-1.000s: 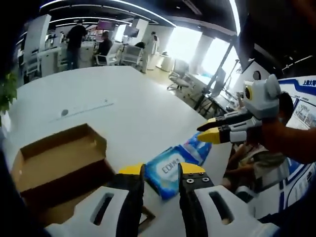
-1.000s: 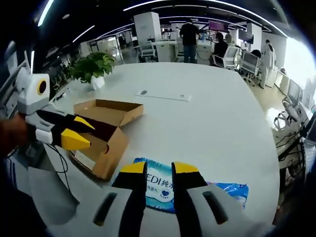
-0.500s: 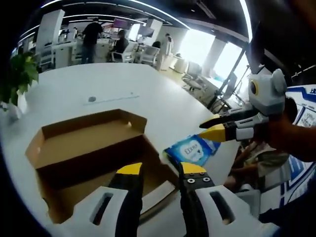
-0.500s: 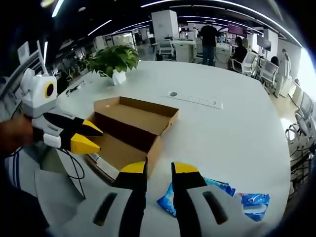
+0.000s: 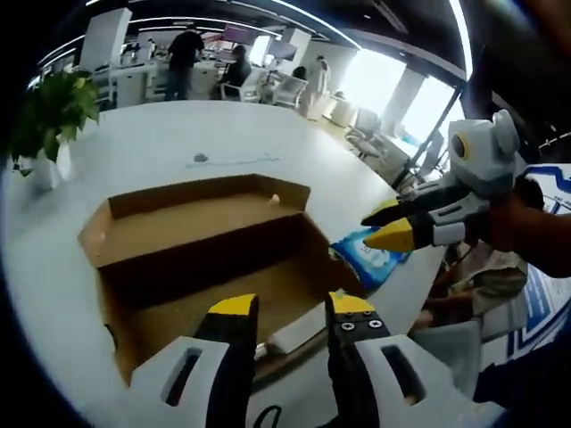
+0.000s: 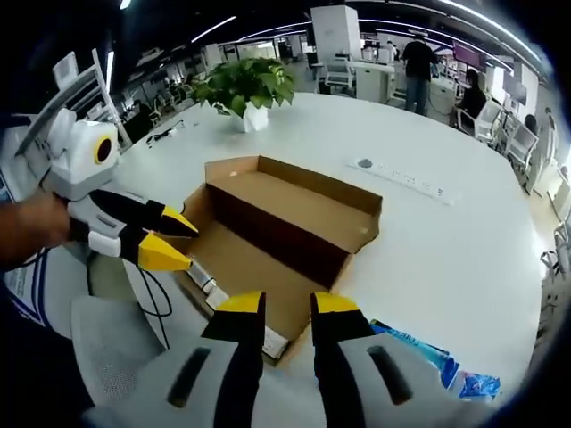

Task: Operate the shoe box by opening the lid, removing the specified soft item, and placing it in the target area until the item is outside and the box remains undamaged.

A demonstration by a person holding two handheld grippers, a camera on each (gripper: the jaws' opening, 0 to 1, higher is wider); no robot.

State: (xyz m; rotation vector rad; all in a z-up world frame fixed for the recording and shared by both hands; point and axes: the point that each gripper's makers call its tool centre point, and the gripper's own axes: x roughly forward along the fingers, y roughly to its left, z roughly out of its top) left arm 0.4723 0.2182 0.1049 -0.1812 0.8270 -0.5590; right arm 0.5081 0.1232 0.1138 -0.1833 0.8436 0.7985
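Tongs of both hands hang over the box with nothing between their yellow tips. The left tongs (image 5: 284,305) stand parted, a gap between the two jaws, above the near part of the box (image 5: 201,259). The right tongs (image 6: 285,303) are parted the same way and sit over the box's near corner.

The right tongs also come into the left gripper view at about 3 o'clock, held by a hand (image 5: 526,234), their two points a little apart. The left tongs come into the right gripper view at about 9 o'clock, held by a hand (image 6: 31,234), their points apart as well.

The box is plain brown cardboard, lying open: a shallow tray with upright walls and, joined to it along a dark fold, a second flat half spread toward the tongs. No print on the cardboard can be read. A pale strip lies along the near edge of the flat half.

The pack (image 5: 370,254), soft, blue and white, lies outside the box on the white tabletop (image 5: 152,152), just beside the box's corner at about 3 o'clock in the left gripper view. In the right gripper view it lies at about 4 o'clock. It carries a white label patch; the writing is too blurred to read.

A plant (image 6: 245,85) in a white pot stands on the tabletop beyond the box, at 12 o'clock in the right gripper view. A pale strip with a round disc (image 6: 363,164) lies on the tabletop past the box. People stand at desks far back.
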